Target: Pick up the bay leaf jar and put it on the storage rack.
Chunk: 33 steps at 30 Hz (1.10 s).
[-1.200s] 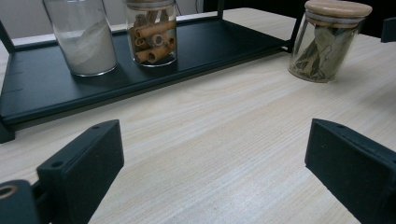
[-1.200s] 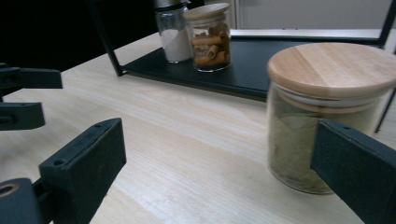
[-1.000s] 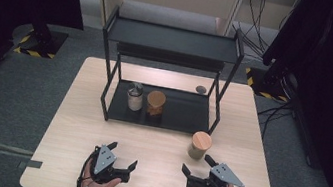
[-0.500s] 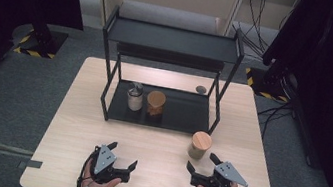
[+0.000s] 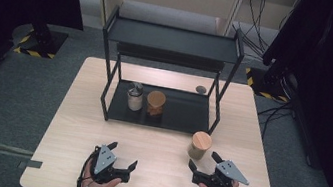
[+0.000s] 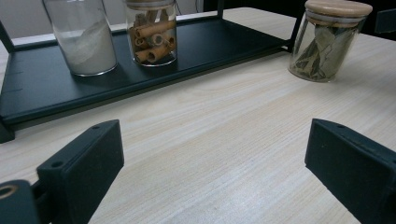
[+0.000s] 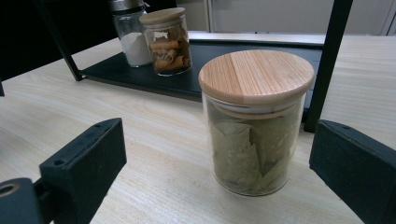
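My right gripper (image 5: 205, 163) sits near the table's (image 5: 76, 109) front edge, jaws spread wide and empty. The bay-leaf jar (image 7: 256, 119) stands upright just ahead of them, beside the rack's (image 5: 172, 41) front right leg. My left gripper (image 5: 122, 155) rests open too.

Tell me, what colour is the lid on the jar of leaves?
Light brown wood, the lid on the jar; the right gripper view shows it best.

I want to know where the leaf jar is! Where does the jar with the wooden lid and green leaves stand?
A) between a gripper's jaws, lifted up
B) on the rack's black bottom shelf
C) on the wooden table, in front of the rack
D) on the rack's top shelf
C: the leaf jar stands on the table in front of the rack, just ahead of the open right gripper.
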Available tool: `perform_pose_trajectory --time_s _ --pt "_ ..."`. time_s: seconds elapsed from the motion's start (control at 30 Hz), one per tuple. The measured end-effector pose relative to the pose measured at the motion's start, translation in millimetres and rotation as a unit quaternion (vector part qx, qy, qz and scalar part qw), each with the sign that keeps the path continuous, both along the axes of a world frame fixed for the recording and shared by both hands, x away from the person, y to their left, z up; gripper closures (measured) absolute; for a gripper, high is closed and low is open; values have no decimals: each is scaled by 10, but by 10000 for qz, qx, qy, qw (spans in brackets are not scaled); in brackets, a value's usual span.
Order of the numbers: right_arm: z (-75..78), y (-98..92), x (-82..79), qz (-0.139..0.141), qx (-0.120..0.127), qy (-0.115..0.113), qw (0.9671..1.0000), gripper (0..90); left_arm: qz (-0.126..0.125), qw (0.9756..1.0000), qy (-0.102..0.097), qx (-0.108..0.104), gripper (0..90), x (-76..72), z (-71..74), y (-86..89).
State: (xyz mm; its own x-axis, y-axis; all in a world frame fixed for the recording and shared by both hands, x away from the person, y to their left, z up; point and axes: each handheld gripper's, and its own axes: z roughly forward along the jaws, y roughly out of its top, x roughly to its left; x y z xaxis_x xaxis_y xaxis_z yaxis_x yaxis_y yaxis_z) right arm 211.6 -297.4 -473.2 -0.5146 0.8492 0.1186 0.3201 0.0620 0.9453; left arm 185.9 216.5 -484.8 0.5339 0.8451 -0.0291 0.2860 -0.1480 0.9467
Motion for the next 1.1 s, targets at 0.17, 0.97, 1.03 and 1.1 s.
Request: perform_pose_trajectory --time_s 0.17,0.97,1.03,1.1 --pt "-1 0 6 -16 -8 -19 10000 41 0 10000 -1 2 41 0 0 0" --pt "-17 27 93 -141 -111 -55 9998 45 -1 10000 -4 4 41 0 0 -2" --pt "-19 34 101 -146 -127 -59 9998 46 -2 10000 1 5 41 1 1 -1" --pt "-19 41 110 -153 -143 -63 9998 47 -1 10000 -1 6 41 1 1 -3"
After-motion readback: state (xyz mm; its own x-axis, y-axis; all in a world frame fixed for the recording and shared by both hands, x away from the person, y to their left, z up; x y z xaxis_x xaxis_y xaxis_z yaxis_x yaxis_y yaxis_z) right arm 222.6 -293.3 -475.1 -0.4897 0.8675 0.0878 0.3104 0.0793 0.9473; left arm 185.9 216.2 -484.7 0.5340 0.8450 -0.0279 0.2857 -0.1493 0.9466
